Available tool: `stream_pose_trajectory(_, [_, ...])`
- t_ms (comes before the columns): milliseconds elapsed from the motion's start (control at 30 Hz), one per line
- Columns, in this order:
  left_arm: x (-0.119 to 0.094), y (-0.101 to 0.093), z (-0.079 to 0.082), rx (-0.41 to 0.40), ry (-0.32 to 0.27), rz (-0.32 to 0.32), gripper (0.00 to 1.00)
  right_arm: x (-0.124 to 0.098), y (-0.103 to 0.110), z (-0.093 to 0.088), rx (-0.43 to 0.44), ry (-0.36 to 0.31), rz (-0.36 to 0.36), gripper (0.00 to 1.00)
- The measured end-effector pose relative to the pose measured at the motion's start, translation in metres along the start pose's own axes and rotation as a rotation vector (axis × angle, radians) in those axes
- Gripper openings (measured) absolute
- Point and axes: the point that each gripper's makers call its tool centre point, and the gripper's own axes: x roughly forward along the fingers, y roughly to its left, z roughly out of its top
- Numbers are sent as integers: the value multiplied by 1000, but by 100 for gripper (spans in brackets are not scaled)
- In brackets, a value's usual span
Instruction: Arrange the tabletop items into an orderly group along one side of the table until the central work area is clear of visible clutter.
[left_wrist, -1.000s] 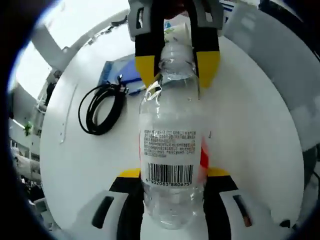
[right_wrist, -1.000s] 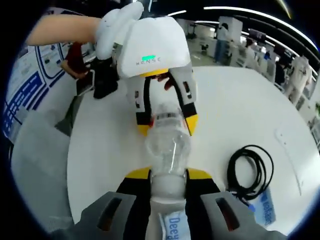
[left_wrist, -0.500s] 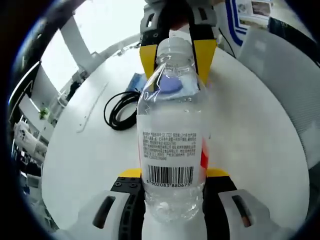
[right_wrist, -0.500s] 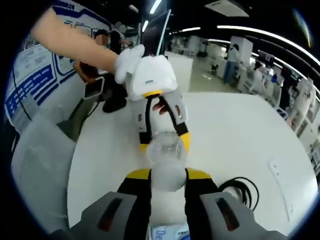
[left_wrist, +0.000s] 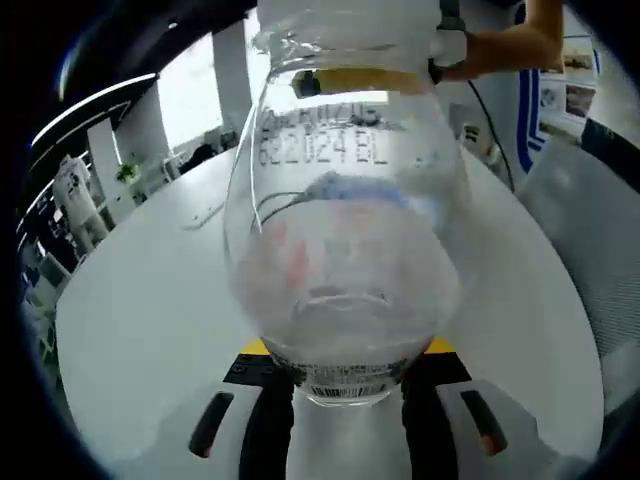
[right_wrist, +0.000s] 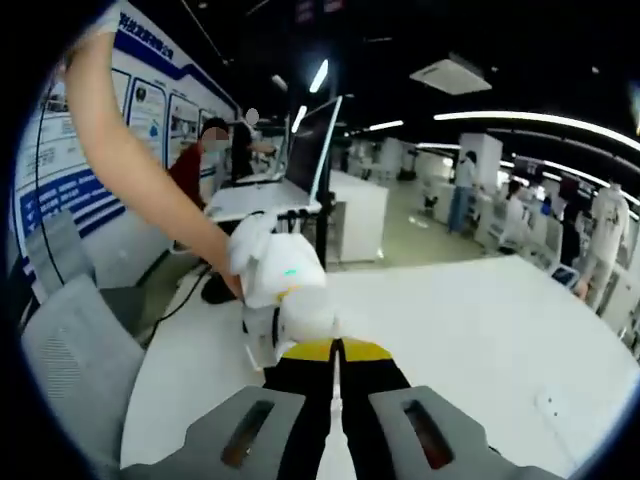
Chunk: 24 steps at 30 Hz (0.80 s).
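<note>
left gripper (left_wrist: 345, 365): fingers gripping a clear water bottle (left_wrist: 345, 250), lifting it off the white surface (left_wrist: 140, 310);
right gripper (right_wrist: 338, 372): fingers pressing together, holding nothing;
progress: bottle awaiting placement; grouping looking unfinished

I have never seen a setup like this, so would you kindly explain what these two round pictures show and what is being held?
No robot here: a person holds a hand-held gripper in each hand, and each carries a fisheye camera looking along its jaws. In the left gripper view, the left hand-held gripper grips a clear plastic bottle, tipped close to the lens; the round white table lies behind it. In the right gripper view, the right hand-held gripper has its jaws pressed together, apparently holding nothing. Ahead of it, the person's arm reaches to the white body of the other gripper.
</note>
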Motion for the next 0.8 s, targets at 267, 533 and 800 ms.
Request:
stream_pose_trajectory(267, [-6, -3, 5, -64, -83, -18, 40, -9, 6, 9, 54, -116, 125, 29])
stream_pose_trajectory(533, [-5, -8, 34, -101, -194, -56, 40, 4, 10, 11, 56, -143, 141, 33])
stream_pose_trajectory(800, [-14, -18, 62, -129, -295, -121, 41, -4, 6, 50, 124, -306, 129, 23])
